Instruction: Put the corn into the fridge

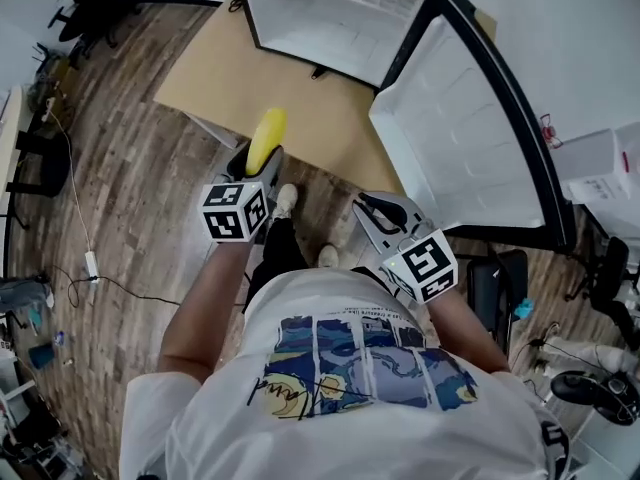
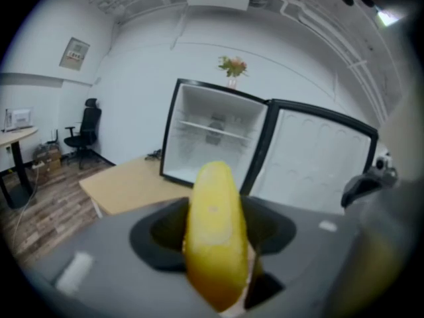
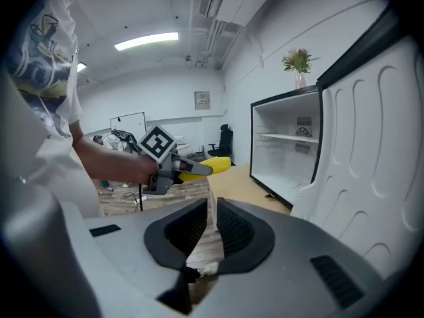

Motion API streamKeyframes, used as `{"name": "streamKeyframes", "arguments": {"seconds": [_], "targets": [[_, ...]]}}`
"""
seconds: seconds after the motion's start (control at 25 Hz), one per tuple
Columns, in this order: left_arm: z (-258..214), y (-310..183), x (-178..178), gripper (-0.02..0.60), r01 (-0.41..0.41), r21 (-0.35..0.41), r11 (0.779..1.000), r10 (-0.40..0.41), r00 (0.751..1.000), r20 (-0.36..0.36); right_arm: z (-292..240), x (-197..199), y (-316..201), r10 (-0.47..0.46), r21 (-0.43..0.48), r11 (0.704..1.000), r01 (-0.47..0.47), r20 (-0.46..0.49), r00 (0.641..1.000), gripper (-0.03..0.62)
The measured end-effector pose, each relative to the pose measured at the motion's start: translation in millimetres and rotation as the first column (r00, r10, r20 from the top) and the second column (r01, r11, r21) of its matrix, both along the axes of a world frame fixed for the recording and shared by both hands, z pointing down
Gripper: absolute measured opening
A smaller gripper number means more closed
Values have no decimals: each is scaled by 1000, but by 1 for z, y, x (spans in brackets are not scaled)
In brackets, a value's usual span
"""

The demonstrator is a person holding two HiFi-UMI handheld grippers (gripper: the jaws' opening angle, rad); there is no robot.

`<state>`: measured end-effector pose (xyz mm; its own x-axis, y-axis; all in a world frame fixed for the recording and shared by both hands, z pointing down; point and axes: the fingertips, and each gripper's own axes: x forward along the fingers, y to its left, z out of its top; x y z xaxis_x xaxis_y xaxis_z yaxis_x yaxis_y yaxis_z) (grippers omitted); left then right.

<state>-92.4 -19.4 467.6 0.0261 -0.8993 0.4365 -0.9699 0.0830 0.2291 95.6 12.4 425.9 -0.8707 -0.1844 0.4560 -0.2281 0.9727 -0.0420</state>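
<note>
My left gripper (image 1: 258, 160) is shut on a yellow corn cob (image 1: 266, 138), which sticks out forward past the jaws toward the fridge. In the left gripper view the corn (image 2: 213, 230) fills the gap between the dark pads. The small white fridge (image 1: 330, 8) stands open on a low wooden platform (image 1: 290, 98), its door (image 1: 450, 138) swung out to the right and its shelves (image 2: 212, 132) bare. My right gripper (image 1: 372, 208) hovers in front of the door, pads close together with nothing between them. The right gripper view shows the left gripper (image 3: 175, 167) carrying the corn (image 3: 209, 166).
The person's shoes (image 1: 285, 200) stand on plank flooring just before the platform. A cable and power strip (image 1: 90, 265) lie on the floor at left. Office chairs (image 1: 600, 268) and white boxes (image 1: 600, 168) crowd the right. A small plant (image 2: 232, 66) tops the fridge.
</note>
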Motion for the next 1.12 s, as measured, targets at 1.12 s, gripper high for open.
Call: {"name": "streamKeyframes", "arguments": {"seconds": [1.12], "targets": [[95, -334, -125, 244, -150, -97, 984, 155, 987, 52, -14, -43, -142, 538, 9, 841, -540, -112, 835, 49]]}}
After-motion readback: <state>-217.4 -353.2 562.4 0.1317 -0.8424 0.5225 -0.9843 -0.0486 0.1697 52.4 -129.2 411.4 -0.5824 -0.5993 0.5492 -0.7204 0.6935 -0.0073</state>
